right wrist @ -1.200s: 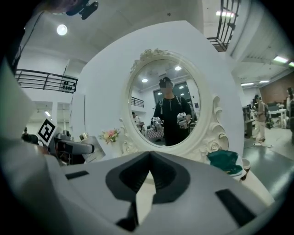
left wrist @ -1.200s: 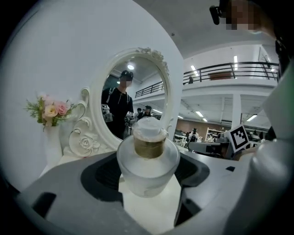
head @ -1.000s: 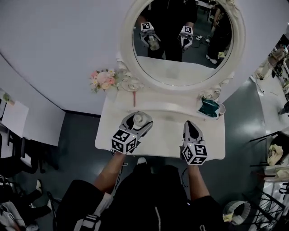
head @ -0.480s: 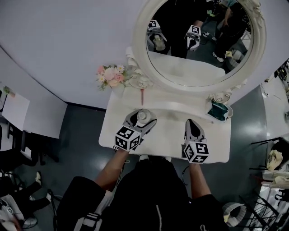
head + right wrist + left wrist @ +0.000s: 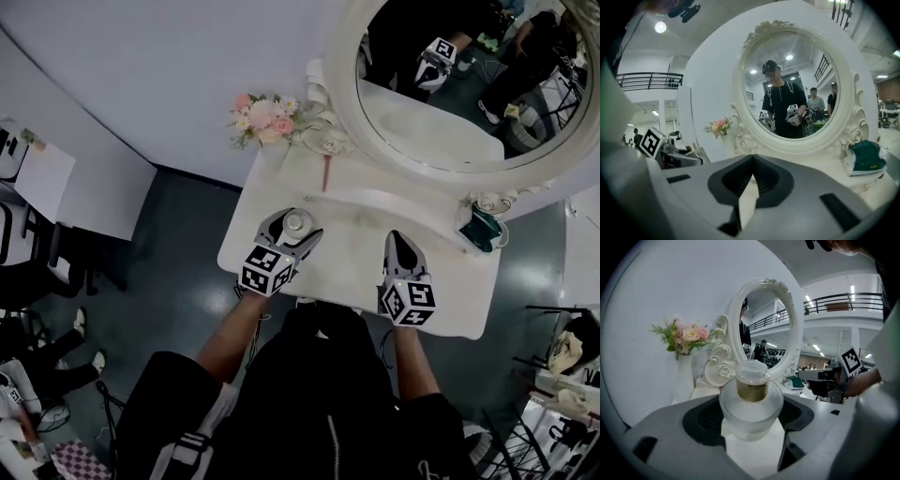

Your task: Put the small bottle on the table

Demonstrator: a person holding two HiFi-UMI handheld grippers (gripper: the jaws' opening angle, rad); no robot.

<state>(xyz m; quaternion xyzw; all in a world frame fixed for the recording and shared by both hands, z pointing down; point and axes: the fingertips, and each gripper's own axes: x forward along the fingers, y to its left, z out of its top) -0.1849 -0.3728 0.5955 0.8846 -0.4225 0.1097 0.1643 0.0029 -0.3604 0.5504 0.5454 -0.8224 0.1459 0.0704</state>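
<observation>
The left gripper [image 5: 296,225] pinches the small frosted-glass bottle with a gold collar [image 5: 751,401], upright over the white dressing table [image 5: 347,277]. It is best lowered straight and level, and released only once seated. The right gripper [image 5: 751,164], jaws pressed together, holds nothing.

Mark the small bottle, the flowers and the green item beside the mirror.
small bottle [image 5: 751,404], left gripper view, frosted body below the gold collar.
flowers [image 5: 265,116], head view, pink and white blooms.
green item [image 5: 865,158], right gripper view, its green top.
</observation>
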